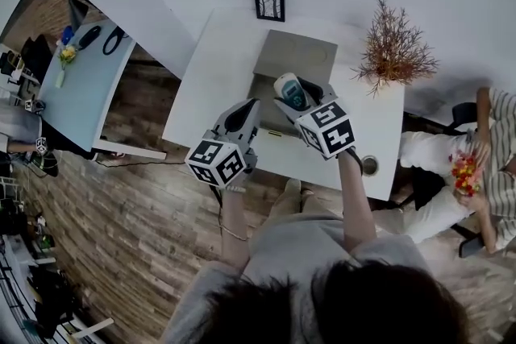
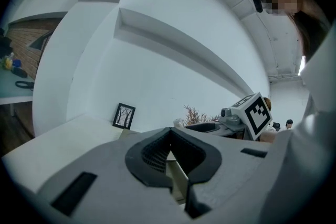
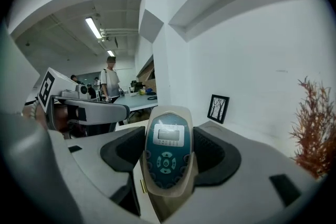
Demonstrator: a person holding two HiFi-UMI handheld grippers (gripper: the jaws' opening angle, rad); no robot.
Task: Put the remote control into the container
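Note:
A white remote control (image 1: 289, 89) with a teal face and small screen stands upright in my right gripper (image 1: 297, 99), which is shut on it. It hangs over the open grey container (image 1: 300, 56) on the white table (image 1: 214, 68). In the right gripper view the remote (image 3: 167, 152) fills the space between the black pads (image 3: 123, 152). My left gripper (image 1: 244, 113) hovers just left of the container, jaws shut with nothing held. Its closed tips (image 2: 169, 132) show in the left gripper view, with the right gripper (image 2: 210, 126) beyond them.
A small framed picture (image 1: 268, 2) leans on the wall behind the container. A dried reddish plant (image 1: 393, 52) stands at the table's back right. A cable hole (image 1: 370, 165) is near the front edge. A person (image 1: 484, 165) sits to the right; another table (image 1: 81, 84) stands at the left.

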